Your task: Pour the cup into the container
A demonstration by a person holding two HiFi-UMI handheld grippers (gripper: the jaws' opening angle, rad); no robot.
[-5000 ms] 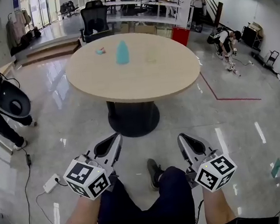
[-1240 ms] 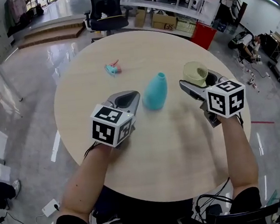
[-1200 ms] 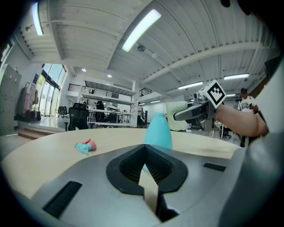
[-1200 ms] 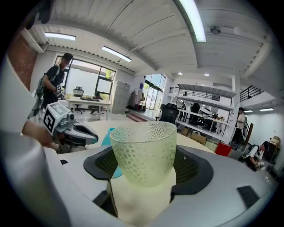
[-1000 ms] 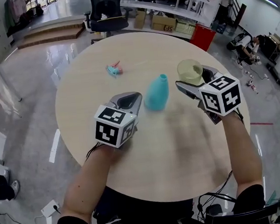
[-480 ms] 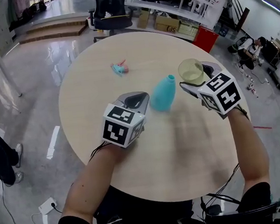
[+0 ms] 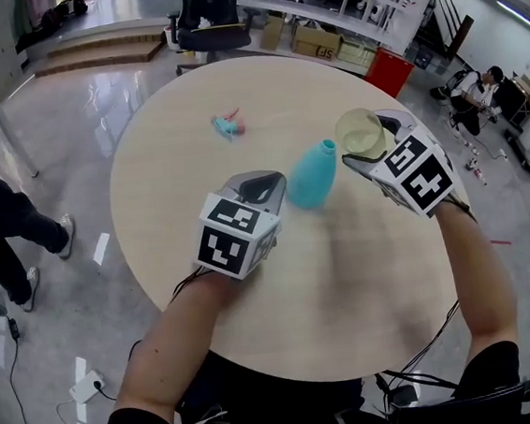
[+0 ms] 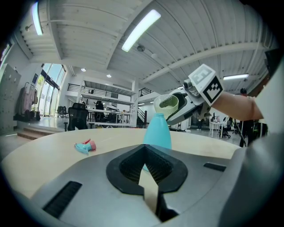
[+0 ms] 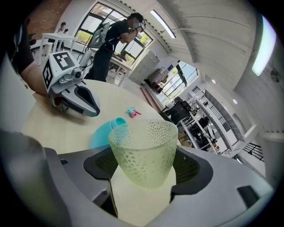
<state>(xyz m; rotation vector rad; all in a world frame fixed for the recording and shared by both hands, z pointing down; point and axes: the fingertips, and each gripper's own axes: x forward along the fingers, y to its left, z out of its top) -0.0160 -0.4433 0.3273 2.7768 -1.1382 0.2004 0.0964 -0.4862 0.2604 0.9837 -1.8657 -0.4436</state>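
Two jaws of the right gripper (image 7: 372,153) were clenched on the pale green dimpled cup (image 7: 360,132), one pad against each side of its lower wall, and held it clear of the round table (image 7: 349,292), close to the narrow mouth of the teal container (image 7: 313,175). That container stood upright near the table's middle, between the two grippers. On its other side the left gripper (image 7: 260,186) hung low over the tabletop with its jaws drawn together and nothing between them, their tips pointing at the container's base, just short of it. Farther back lay a small teal-and-pink object (image 7: 227,124).
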